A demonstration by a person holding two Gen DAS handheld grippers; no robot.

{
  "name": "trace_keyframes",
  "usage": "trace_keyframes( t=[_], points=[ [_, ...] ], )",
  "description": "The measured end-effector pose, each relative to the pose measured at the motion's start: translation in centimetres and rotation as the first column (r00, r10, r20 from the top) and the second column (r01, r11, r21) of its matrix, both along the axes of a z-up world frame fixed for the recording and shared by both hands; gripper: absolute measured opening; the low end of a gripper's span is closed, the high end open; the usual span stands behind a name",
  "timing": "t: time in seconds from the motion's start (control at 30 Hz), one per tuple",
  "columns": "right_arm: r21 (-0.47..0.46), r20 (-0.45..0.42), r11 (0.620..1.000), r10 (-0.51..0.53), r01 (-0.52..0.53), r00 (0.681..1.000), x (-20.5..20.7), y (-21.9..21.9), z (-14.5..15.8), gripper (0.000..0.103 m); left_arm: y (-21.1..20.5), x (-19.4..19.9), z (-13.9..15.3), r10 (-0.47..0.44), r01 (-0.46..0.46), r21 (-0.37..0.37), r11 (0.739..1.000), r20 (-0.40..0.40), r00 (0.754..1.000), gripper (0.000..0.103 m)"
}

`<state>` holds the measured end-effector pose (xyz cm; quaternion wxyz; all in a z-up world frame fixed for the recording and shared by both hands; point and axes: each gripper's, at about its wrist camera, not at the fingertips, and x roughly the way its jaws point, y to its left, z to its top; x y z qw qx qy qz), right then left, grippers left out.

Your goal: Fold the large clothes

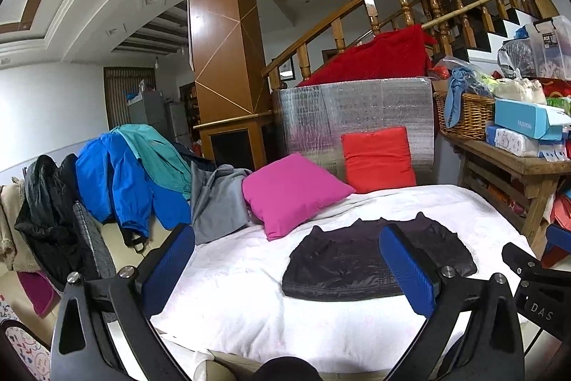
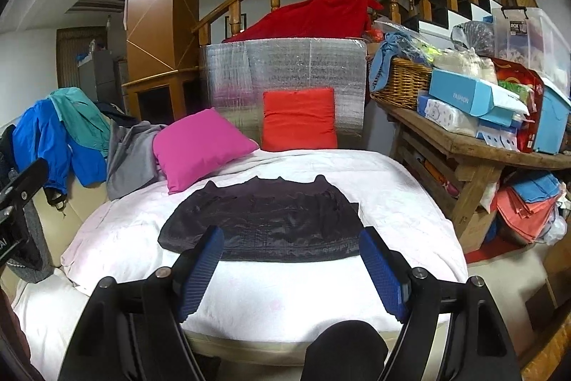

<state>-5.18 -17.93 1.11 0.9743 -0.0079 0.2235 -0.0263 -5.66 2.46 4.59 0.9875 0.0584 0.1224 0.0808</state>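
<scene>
My left tongs [image 1: 285,259] and right tongs [image 2: 291,259] are both wide apart, grasping nothing, above the folded shiny black jacket [image 2: 260,224] on the white blanket [image 2: 249,295].

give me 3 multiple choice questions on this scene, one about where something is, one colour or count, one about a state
1. Where does the folded dark garment lie?
A. on the white cover
B. in the wicker basket
C. over the stair rail

2. What colour is the cushion just left of the red-orange cushion?
A. yellow
B. magenta pink
C. green

3. How do the right tongs stand?
A. clamped on the garment
B. open, holding nothing
C. shut on a cushion

Answers:
1 A, the garment rests flat on the white cover.
2 B, the cushion beside it is bright magenta pink.
3 B, the blue pads stand wide apart above the cover with nothing between them.
</scene>
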Motion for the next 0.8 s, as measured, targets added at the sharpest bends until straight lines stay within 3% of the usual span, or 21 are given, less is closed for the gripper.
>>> trace_keyframes(
  t=[0.37, 0.8],
  points=[
    [-0.025, 0.013, 1.0, 0.008, -0.008, 1.0, -0.5, 0.8, 0.7, 0.081, 1.6, -1.5, 0.4, 0.036, -0.036, -0.005, 0.999, 0.038, 0.999, 0.103],
    [-0.033, 0.019, 0.999, 0.012, -0.011, 1.0, -0.5, 1.1, 0.8, 0.081, 2.3, -1.5, 0.1, 0.046, -0.045, -0.018, 0.999, 0.026, 0.999, 0.103]
  ],
)
